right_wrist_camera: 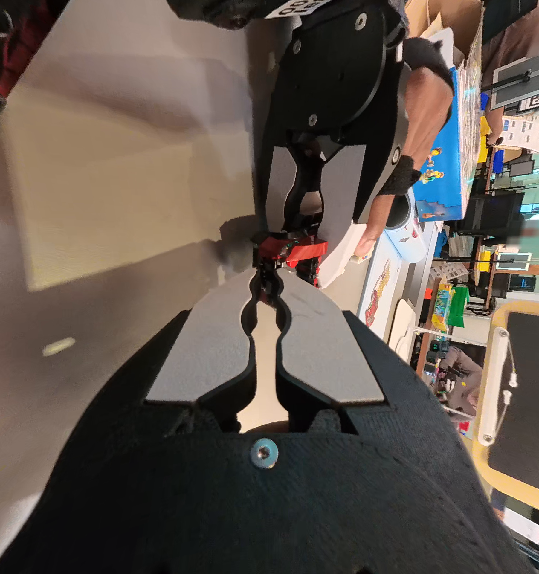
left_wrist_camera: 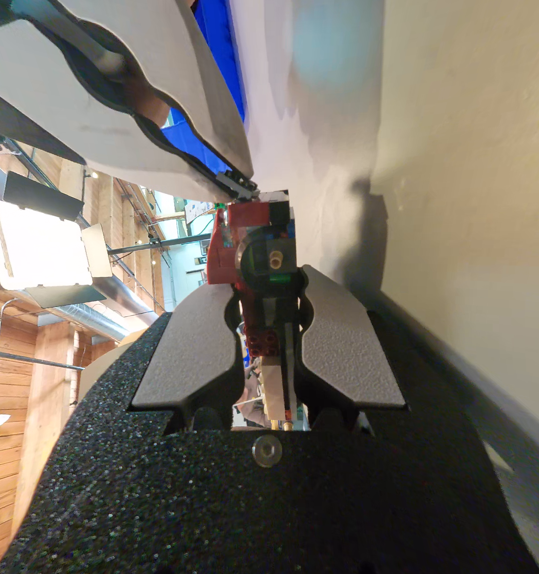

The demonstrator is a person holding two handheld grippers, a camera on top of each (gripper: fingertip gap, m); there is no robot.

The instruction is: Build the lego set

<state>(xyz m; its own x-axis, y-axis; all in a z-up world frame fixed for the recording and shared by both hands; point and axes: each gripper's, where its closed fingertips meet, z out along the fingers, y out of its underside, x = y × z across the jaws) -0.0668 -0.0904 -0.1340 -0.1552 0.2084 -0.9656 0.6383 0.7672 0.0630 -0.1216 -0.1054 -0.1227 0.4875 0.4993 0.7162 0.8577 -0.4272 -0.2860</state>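
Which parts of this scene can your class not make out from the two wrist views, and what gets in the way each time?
- Lower part of the red and black brick model, left wrist view: hidden between the left tongs' fingers.
- The piece at the right tongs' tips, right wrist view: dark, small, blurred.
- Pale blue patch, left wrist view: blurred beyond telling.
- Blue box, right wrist view: partly hidden by a hand.

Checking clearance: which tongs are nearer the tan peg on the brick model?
Left. The left tongs grip the red brick model just below the tan peg; the right tongs pinch the model's far end, beyond it.
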